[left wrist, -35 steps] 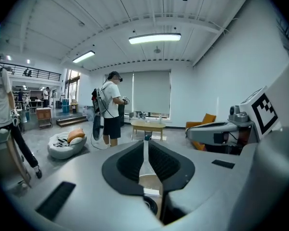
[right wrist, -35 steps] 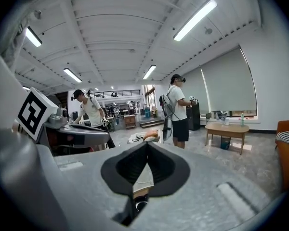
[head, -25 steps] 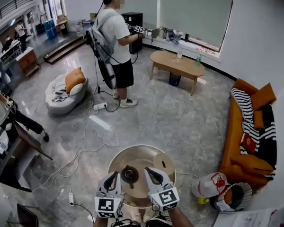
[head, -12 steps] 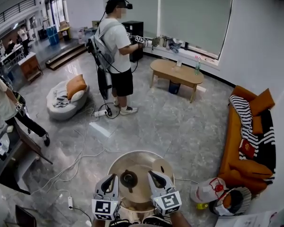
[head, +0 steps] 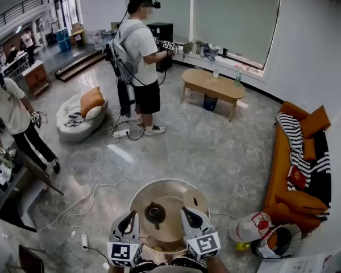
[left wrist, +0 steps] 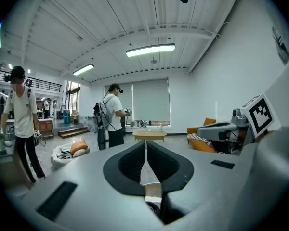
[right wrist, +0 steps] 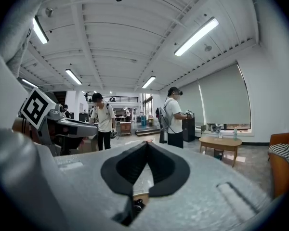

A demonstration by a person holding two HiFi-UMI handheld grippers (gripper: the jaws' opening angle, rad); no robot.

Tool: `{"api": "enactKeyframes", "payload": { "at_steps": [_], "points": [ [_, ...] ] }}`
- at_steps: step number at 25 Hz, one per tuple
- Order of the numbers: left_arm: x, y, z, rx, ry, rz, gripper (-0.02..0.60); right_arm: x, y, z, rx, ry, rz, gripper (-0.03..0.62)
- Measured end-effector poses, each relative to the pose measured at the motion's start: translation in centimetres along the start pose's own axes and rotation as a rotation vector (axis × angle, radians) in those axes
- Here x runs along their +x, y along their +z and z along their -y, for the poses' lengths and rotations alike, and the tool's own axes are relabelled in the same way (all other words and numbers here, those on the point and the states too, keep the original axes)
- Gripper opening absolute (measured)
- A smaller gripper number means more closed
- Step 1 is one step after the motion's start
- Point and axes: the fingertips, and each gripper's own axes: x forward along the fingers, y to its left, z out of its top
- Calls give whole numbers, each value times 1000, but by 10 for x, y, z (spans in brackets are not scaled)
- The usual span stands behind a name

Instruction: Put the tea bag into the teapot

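A small dark teapot stands on a round light table at the bottom of the head view. A round wooden disc lies to its right on the same table. My left gripper hovers just left of the teapot and my right gripper just right of it, both pointing forward. In the left gripper view my left gripper has its jaws meeting at the tips with nothing between them. The right gripper looks the same in its own view. No tea bag shows in any view.
A person with a headset stands mid-room holding grippers, and another person stands at the left. A wooden coffee table, an orange sofa, a beanbag, floor cables and bags surround the round table.
Both grippers have slid slightly lower in the head view and stay shut. The person at the left has walked further into view and now stands upright.
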Motion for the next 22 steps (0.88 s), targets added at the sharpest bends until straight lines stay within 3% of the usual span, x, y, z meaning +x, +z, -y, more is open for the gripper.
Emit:
{"api": "enactKeyframes", "payload": {
  "at_steps": [22],
  "points": [
    [-2, -8, 6, -2, -12, -19, 29, -3, -1, 2, 9, -16, -13, -2]
  ]
}}
